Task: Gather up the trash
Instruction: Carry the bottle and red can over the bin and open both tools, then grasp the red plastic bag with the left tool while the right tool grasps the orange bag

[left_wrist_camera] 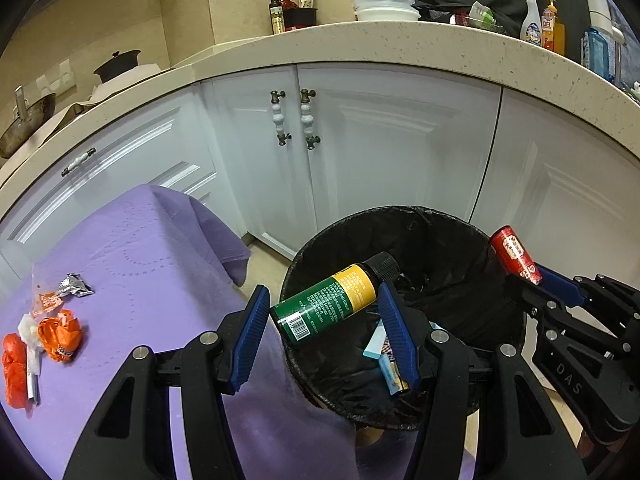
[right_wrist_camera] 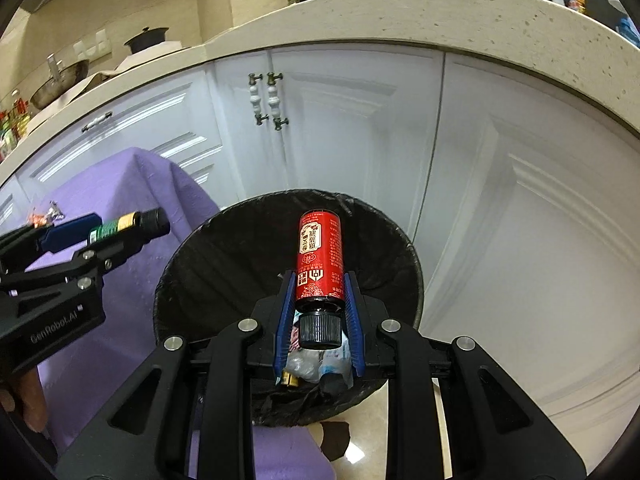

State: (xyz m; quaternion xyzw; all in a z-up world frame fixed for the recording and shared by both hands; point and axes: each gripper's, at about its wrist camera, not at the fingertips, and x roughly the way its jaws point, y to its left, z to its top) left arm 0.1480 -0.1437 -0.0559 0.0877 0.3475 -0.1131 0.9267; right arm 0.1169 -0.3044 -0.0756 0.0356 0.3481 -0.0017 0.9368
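2 bottles hang over the black-lined trash bin [left_wrist_camera: 448, 236]: the left gripper [left_wrist_camera: 324, 320] clamps a green bottle [left_wrist_camera: 332, 300] crosswise. The right gripper [right_wrist_camera: 320, 316], narrow, pinches a red bottle [right_wrist_camera: 320, 256].

Purple-draped table [left_wrist_camera: 160, 280], lower left of frame.
Orange wrappers [left_wrist_camera: 60, 334] and a silver foil scrap [left_wrist_camera: 75, 285] lie on its cloth near the left edge.

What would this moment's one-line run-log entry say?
left gripper: shut on green bottle | right gripper: shut on red bottle | both above black-lined trash bin | wrappers remain on purple cloth
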